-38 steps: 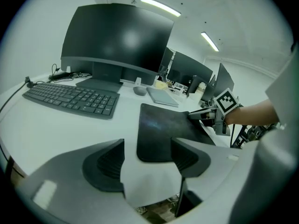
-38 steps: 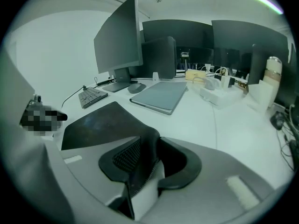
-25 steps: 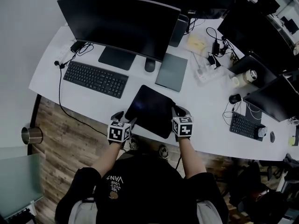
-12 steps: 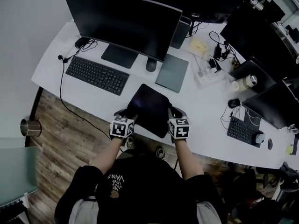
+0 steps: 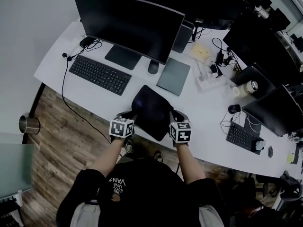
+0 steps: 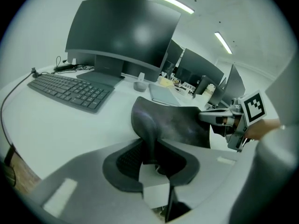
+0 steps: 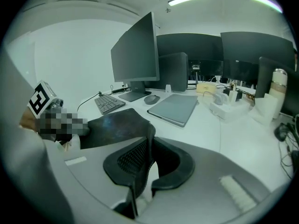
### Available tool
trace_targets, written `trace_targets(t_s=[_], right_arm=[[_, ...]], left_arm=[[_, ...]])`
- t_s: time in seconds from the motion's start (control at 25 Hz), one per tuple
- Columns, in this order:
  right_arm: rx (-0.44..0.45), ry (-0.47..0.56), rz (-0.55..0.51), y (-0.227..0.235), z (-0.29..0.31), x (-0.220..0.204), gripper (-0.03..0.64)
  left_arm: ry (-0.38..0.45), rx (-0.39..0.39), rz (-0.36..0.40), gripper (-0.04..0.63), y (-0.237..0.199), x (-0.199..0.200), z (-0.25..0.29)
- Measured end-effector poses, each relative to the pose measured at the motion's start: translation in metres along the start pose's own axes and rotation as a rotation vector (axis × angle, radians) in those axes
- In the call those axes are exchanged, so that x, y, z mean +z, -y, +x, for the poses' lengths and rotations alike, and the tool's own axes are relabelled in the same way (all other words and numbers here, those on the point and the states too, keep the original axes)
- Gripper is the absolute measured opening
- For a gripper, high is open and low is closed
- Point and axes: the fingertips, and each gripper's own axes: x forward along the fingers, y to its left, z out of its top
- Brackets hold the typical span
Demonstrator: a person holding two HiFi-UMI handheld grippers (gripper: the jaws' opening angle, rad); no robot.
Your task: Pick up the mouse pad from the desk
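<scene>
The black mouse pad (image 5: pixel 151 109) lies near the front edge of the white desk (image 5: pixel 90 98), held between my two grippers. My left gripper (image 5: pixel 130 115) is at its left corner, its jaws closing, and the pad's edge (image 6: pixel 147 125) curls up pinched between them. At the pad's right corner my right gripper (image 5: pixel 174 115) is shut on the edge (image 7: pixel 148 134), which stands up between the jaws. The pad (image 7: pixel 114 127) bows between the two grips. From the left gripper view the right gripper (image 6: pixel 223 120) shows at the pad's far corner.
Behind the pad lie a grey closed laptop (image 5: pixel 173 75), a mouse (image 5: pixel 152 66) and a black keyboard (image 5: pixel 100 74) under a big monitor (image 5: pixel 128 25). A power strip (image 5: pixel 206 82), cables and more monitors crowd the right. The desk edge runs just under the grippers.
The left gripper's jaws have closed onto the pad's left corner. The two grippers stand a little closer together and the pad looks narrower and bowed.
</scene>
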Motion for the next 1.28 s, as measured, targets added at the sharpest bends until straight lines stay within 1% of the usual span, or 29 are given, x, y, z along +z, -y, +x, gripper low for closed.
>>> trace_targets(t_s=[0.2, 0.4, 0.52, 0.88, 1.12, 1.28], right_arm=[[0.026, 0.01, -0.01, -0.004, -0.01, -0.001, 0.046], [0.055, 0.041, -0.018, -0.008, -0.022, 0.004, 0.046], [0.079, 0.072, -0.026, -0.011, -0.031, 0.013, 0.046], [0.159, 0.175, -0.066, -0.023, -0.063, 0.043, 0.044], [0.229, 0.243, -0.092, -0.031, -0.088, 0.06, 0.044], [0.268, 0.277, -0.108, -0.034, -0.104, 0.068, 0.044]], left_arm=[[0.045, 0.016, 0.011, 0.071, 0.009, 0.003, -0.013], [0.117, 0.026, -0.018, 0.067, 0.016, 0.003, -0.034], [0.174, 0.038, -0.032, 0.064, 0.021, 0.006, -0.049], [0.342, 0.089, -0.037, 0.058, 0.041, 0.013, -0.096], [0.433, 0.131, -0.069, 0.057, 0.057, 0.013, -0.127], [0.477, 0.158, -0.081, 0.057, 0.069, 0.011, -0.143]])
